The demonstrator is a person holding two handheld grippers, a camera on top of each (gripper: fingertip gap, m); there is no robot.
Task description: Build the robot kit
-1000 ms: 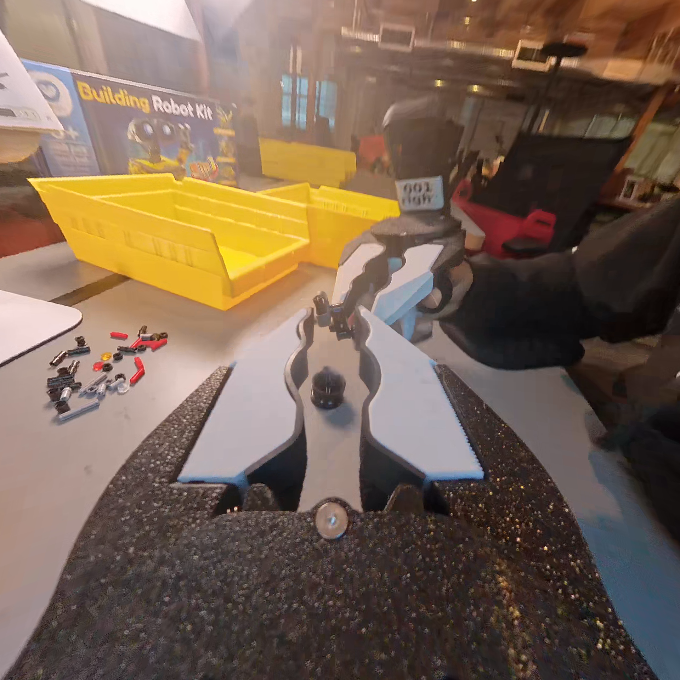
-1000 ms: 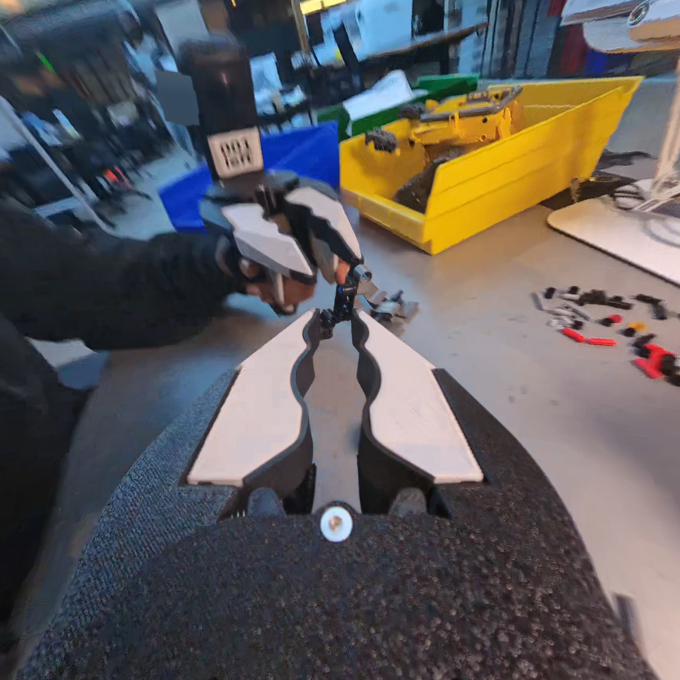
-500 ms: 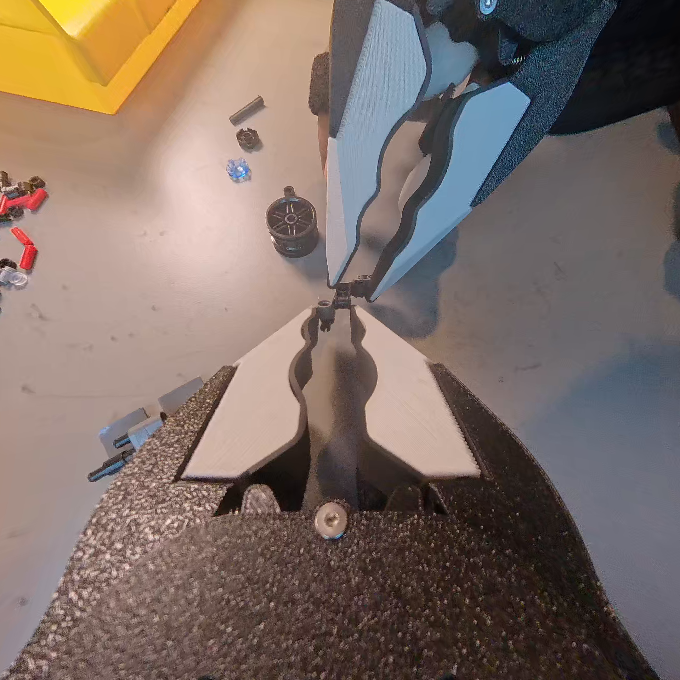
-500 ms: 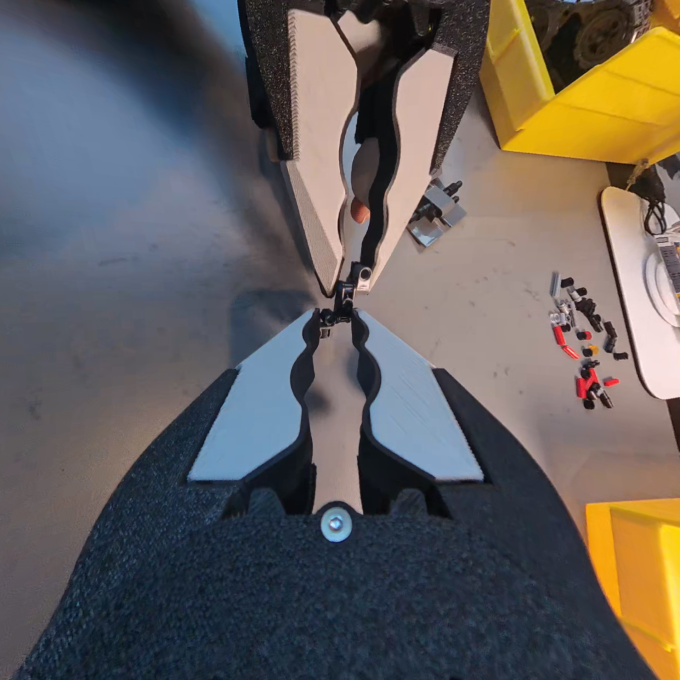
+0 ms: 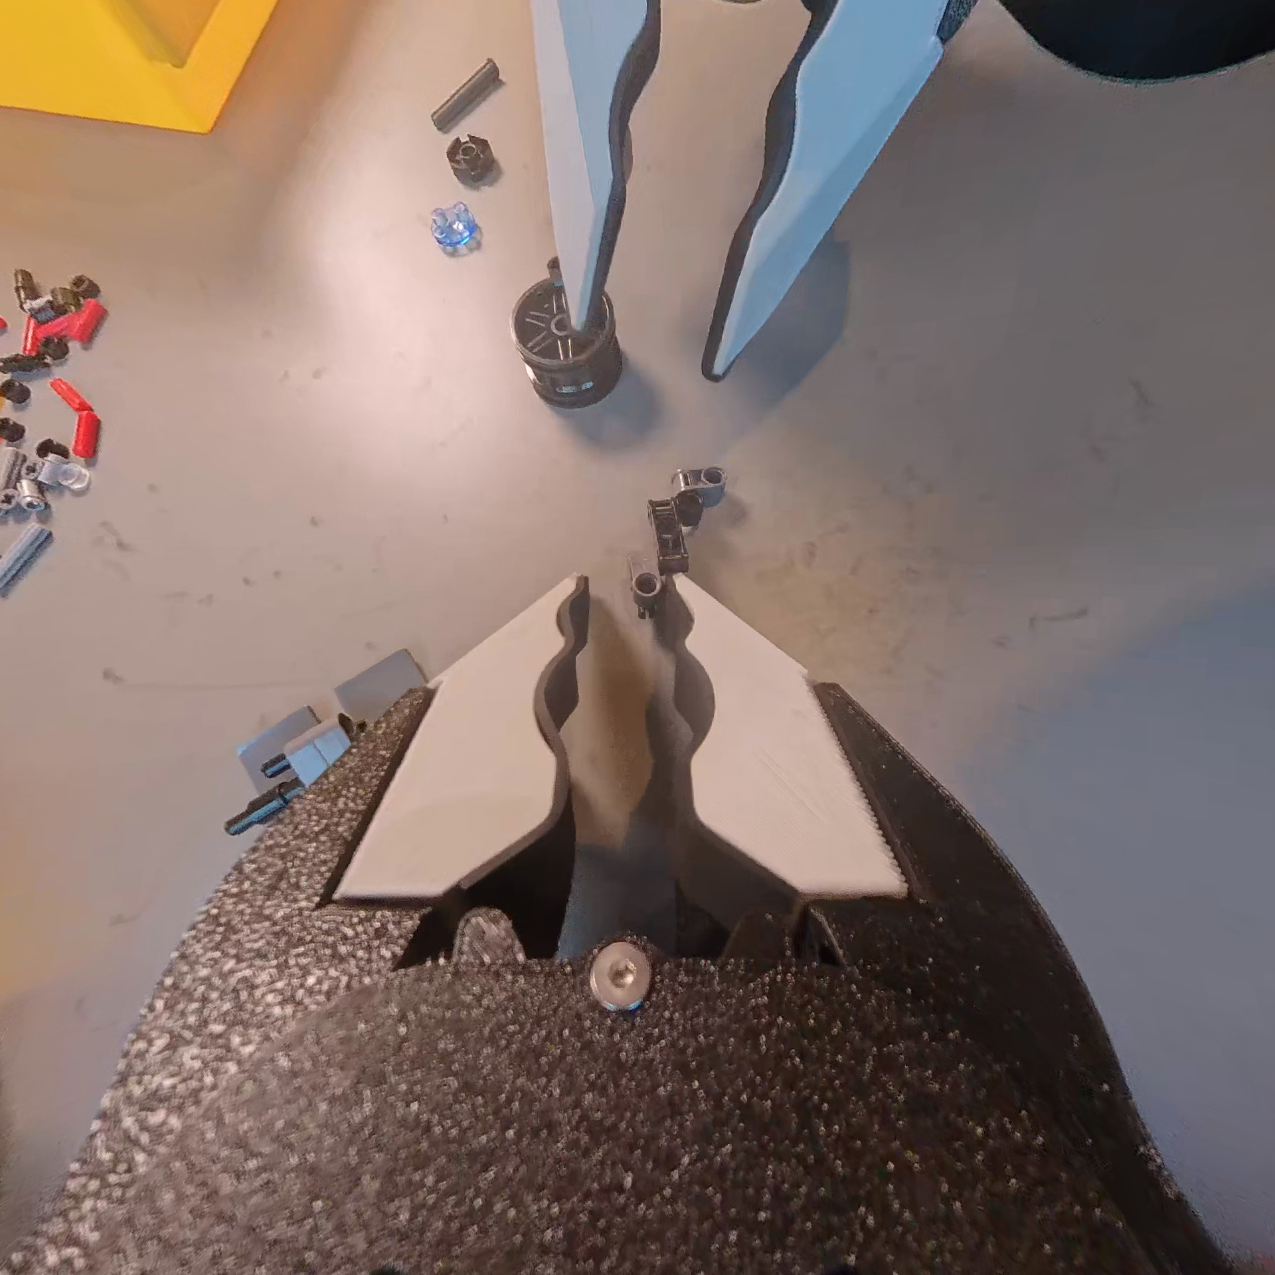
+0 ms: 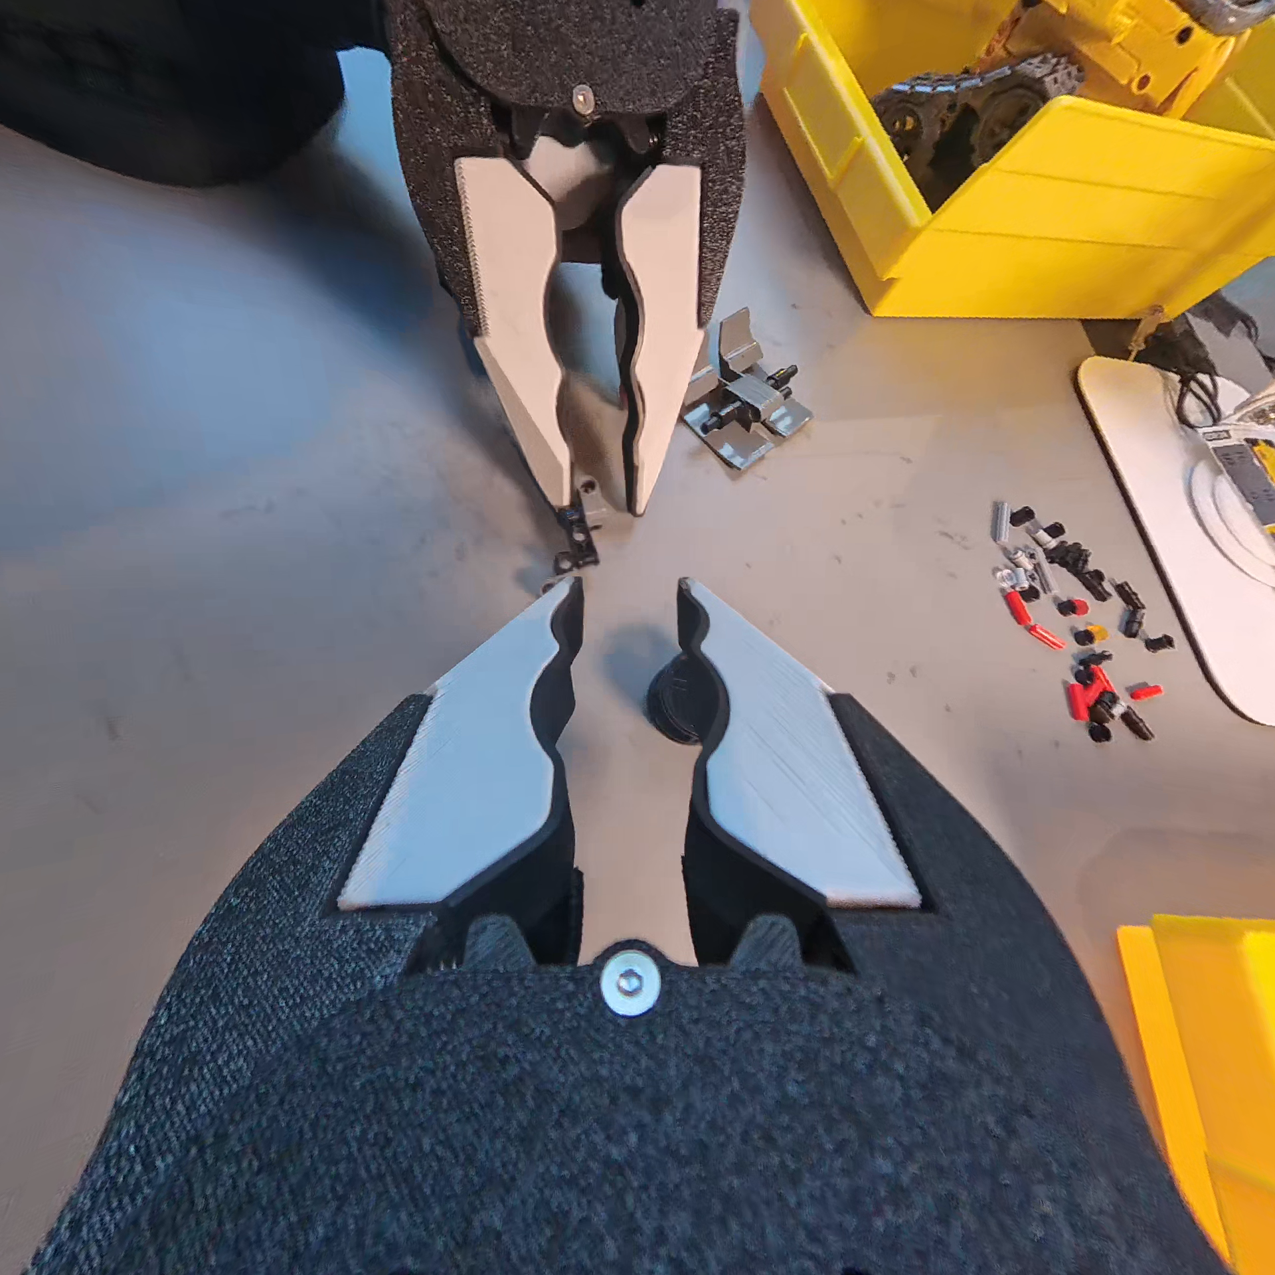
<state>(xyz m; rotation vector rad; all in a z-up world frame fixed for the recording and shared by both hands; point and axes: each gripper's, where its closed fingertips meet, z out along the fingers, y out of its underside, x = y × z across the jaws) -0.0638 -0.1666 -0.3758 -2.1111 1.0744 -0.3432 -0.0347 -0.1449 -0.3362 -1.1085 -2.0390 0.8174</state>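
**Both tongs let go; linkage lies on the table between them**

Half a second ago both tongs pinched one small black-and-grey linkage (image 5: 668, 535) in the air between their tips. Now it appears to lie flat on the grey table (image 5: 966, 483), and both pairs have parted.

My left gripper (image 5: 631, 586) is slightly apart. The near grey end of the linkage sits in the gap, close against the right-hand finger; I cannot tell whether it touches. My right gripper (image 6: 629, 585) is spread wider and holds nothing.

The linkage's long axis runs from the left tongs' tips toward the right tongs, angled a little to the right as the left camera sees it. In the right wrist view the linkage (image 6: 578, 541) lies ahead and to the left of the right tongs' gap, with its far end just beside their left fingertip. I judge the left tongs the nearer, since one end lies between their tips.

A black wheel (image 5: 566, 345) stands beside the right tongs, partly hidden by one of their fingers. A grey hinged piece (image 6: 748, 407) lies beside the left tongs. A scatter of red, black and grey parts (image 6: 1076, 621) lies well apart, and a yellow bin (image 6: 1069, 207) stands farther off.
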